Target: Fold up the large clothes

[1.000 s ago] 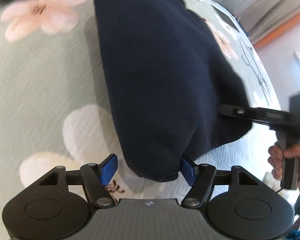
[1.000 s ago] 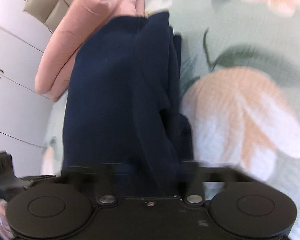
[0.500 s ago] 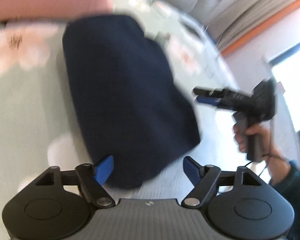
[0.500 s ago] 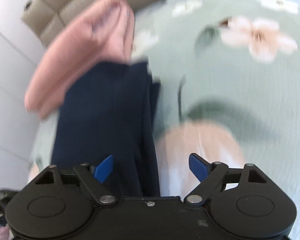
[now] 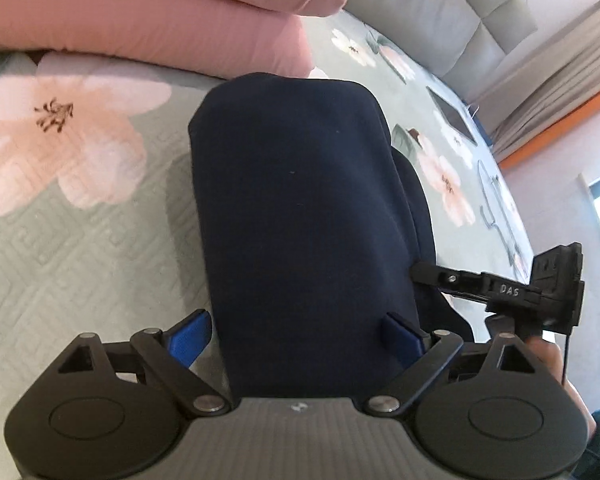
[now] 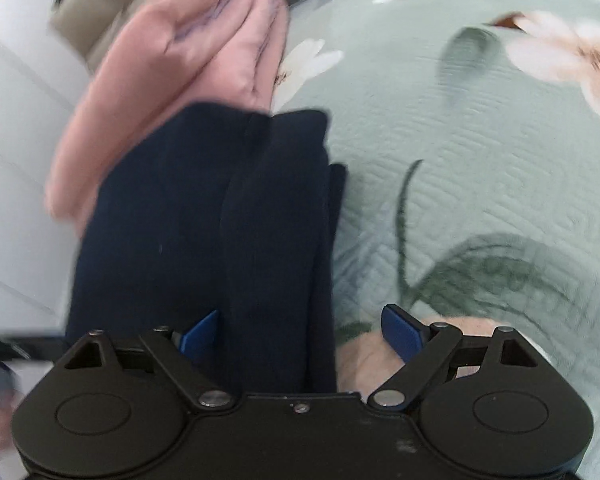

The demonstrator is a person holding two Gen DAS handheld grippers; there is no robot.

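Note:
A navy garment (image 5: 300, 208) lies folded in a long rectangle on the green floral bedspread (image 5: 80, 240). My left gripper (image 5: 298, 336) stands at its near end, jaws opening wide. The cloth's end lies between the blue pads (image 5: 192, 336), which straddle it without pinching. In the right wrist view the garment (image 6: 204, 220) shows stacked layers along its right edge. My right gripper (image 6: 300, 332) is open over that edge, with nothing pinched. From the left wrist view, the right gripper (image 5: 424, 272) reaches over the garment's right side, held by a hand (image 5: 548, 356).
A folded pink quilt (image 5: 140, 12) lies just beyond the garment's far end, against a grey padded headboard (image 5: 420, 12). A dark flat device (image 5: 452, 116) rests on the bed at the far right. White cupboard doors (image 6: 12, 112) stand left of the bed.
Both grippers have let go of the navy garment and drawn back toward its near end. The right gripper went from shut to wide open. The garment now lies flat.

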